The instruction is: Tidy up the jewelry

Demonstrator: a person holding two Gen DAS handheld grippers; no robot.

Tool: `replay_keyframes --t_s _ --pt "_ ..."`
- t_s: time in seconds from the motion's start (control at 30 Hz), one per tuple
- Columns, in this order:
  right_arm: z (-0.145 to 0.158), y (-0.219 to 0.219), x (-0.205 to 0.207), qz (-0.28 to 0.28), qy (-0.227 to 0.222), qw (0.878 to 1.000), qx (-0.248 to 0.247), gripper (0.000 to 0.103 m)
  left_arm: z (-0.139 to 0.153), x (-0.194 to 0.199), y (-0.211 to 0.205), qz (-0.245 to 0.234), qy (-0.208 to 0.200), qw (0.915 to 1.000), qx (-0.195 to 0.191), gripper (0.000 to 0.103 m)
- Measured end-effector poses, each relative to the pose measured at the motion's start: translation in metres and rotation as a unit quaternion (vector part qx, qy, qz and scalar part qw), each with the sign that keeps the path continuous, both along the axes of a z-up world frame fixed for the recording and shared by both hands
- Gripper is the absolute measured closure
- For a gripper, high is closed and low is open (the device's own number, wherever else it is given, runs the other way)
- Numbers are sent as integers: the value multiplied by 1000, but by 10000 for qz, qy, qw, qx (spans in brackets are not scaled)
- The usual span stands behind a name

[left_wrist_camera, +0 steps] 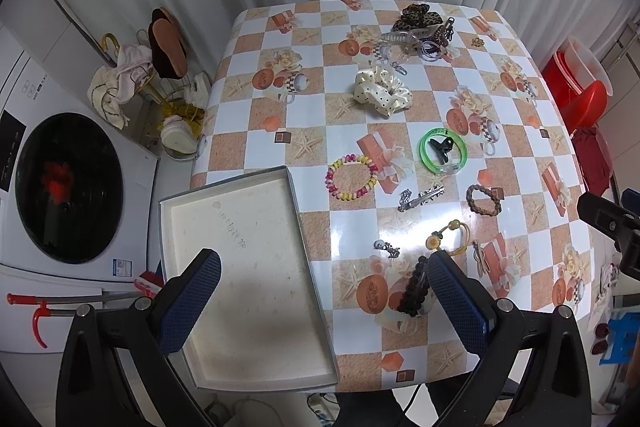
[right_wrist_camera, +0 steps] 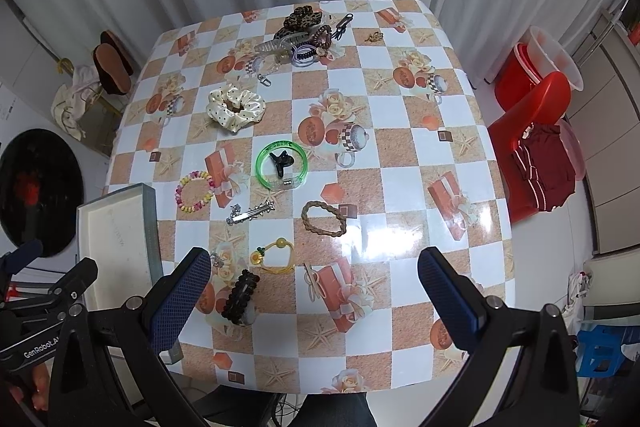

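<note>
An empty grey box lid with a cream inside lies at the table's front left corner. Loose pieces lie on the checked tablecloth: a green bangle around a black claw clip, a coloured bead bracelet, a brown braided band, a silver clip, a yellow hair tie, a dark beaded clip and a cream scrunchie. My left gripper is open above the box. My right gripper is open above the front of the table.
A pile of hair accessories sits at the table's far edge. A washing machine stands left of the table, with a rack of slippers and cloths behind it. Red stools and buckets stand to the right.
</note>
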State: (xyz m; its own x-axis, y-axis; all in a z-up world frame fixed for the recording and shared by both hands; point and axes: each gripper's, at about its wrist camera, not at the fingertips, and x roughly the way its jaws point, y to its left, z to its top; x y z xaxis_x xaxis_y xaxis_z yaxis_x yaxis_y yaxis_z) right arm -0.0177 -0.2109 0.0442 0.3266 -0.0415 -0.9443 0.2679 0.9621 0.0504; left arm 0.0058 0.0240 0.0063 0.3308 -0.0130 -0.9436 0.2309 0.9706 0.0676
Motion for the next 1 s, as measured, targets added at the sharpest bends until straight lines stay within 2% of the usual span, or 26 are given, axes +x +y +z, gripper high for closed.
replay_keyframes --t_s 1.0 --pt "0 4 3 -22 -6 10000 0 0 -1 -1 2 -11 1 10000 7 0"
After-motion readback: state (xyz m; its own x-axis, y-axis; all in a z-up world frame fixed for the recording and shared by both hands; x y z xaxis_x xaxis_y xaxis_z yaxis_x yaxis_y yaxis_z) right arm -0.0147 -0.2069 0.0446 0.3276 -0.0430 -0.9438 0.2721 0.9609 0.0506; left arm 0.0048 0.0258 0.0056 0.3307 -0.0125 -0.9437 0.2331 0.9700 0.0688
